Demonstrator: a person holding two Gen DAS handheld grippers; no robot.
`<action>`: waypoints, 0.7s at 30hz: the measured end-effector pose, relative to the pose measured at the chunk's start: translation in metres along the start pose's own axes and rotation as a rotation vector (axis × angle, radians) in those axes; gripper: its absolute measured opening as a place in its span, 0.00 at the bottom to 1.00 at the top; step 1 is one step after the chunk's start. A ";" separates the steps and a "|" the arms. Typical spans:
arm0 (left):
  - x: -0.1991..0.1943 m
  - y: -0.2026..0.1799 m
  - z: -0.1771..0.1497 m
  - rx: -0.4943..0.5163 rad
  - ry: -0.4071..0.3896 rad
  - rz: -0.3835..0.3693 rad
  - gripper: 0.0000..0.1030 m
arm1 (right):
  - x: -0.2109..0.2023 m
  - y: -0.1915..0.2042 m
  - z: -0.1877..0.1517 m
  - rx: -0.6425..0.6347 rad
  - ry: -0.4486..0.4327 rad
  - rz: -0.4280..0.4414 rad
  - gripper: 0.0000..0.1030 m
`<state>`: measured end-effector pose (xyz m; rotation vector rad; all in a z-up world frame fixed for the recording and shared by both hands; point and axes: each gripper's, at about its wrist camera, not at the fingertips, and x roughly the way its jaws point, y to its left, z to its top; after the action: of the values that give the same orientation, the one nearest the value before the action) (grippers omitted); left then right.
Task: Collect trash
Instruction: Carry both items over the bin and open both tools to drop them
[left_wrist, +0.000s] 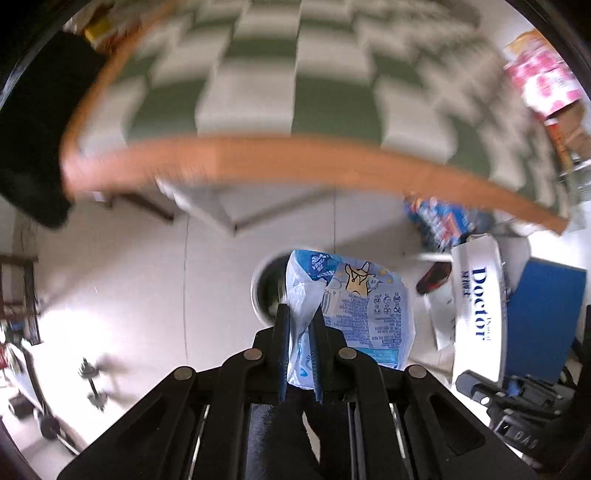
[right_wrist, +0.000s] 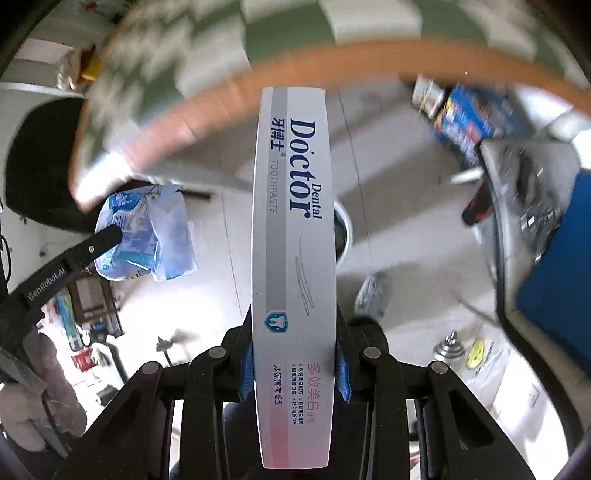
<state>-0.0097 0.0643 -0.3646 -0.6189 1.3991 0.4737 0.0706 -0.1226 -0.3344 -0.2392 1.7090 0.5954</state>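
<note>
My left gripper (left_wrist: 301, 314) is shut on a crumpled blue and white tissue wrapper (left_wrist: 354, 314), held in the air over the floor. The wrapper also shows in the right wrist view (right_wrist: 147, 236), pinched by the left gripper's finger (right_wrist: 107, 236). My right gripper (right_wrist: 294, 354) is shut on a white "Doctor Dental" toothpaste box (right_wrist: 293, 240), held lengthwise along the fingers. The box also shows in the left wrist view (left_wrist: 478, 306). A round white bin (left_wrist: 264, 291) stands on the floor below the wrapper; in the right wrist view the bin's rim (right_wrist: 345, 229) peeks out behind the box.
A table with a wooden edge (left_wrist: 258, 158) and green-white checked cloth (left_wrist: 258, 74) lies ahead, blurred. A blue package (right_wrist: 465, 122) and a blue box (left_wrist: 543, 317) are at the right. A black chair back (left_wrist: 33, 122) is at the left. Small dumbbells (left_wrist: 94, 384) lie on the floor.
</note>
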 end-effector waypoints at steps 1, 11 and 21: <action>0.023 0.003 -0.002 -0.015 0.025 -0.001 0.07 | 0.025 -0.006 0.001 0.003 0.033 0.005 0.35; 0.252 0.042 -0.007 -0.117 0.192 0.029 0.10 | 0.277 -0.046 0.044 -0.082 0.254 -0.018 0.35; 0.317 0.079 -0.023 -0.186 0.220 0.019 1.00 | 0.402 -0.065 0.077 -0.105 0.322 -0.052 0.56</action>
<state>-0.0392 0.0929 -0.6893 -0.8290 1.5809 0.5688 0.0740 -0.0730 -0.7463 -0.4730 1.9758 0.6342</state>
